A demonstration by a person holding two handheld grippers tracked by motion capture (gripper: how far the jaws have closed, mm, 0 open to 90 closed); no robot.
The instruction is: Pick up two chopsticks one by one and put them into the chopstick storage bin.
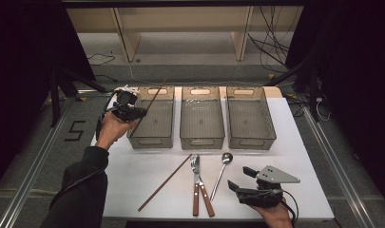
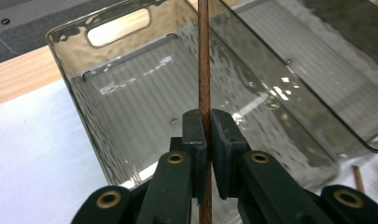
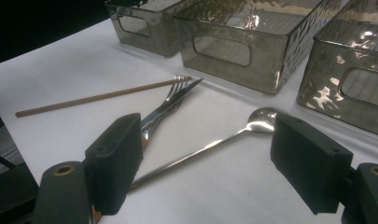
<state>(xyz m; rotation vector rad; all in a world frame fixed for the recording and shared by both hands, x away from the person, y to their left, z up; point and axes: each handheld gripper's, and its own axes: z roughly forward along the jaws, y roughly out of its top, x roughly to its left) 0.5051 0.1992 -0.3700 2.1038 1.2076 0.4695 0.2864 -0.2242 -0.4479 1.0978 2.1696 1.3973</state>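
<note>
My left gripper [image 1: 133, 113] [image 2: 208, 133] is shut on a brown chopstick [image 1: 151, 103] [image 2: 204, 56], which slants up over the left clear bin [image 1: 152, 137] [image 2: 88, 121]. A second chopstick [image 1: 164, 183] [image 3: 100, 97] lies on the white table. Beside it lie a fork [image 1: 195, 183] [image 3: 175, 88] and a knife [image 1: 205, 192] [image 3: 189, 87] with wooden handles, crossed, and a steel spoon [image 1: 221, 171] [image 3: 210, 147]. My right gripper [image 1: 241, 179] [image 3: 207, 172] rests open near the table's front right, its jaws wide on either side of the spoon's handle and not touching it.
Three clear smoky bins stand in a row at the back: left, middle [image 1: 202, 137] [image 3: 233, 51] and right [image 1: 251, 140] [image 3: 350, 88]. The white table [image 1: 285, 156] ends just past them, with floor, cables and wooden shelf legs beyond.
</note>
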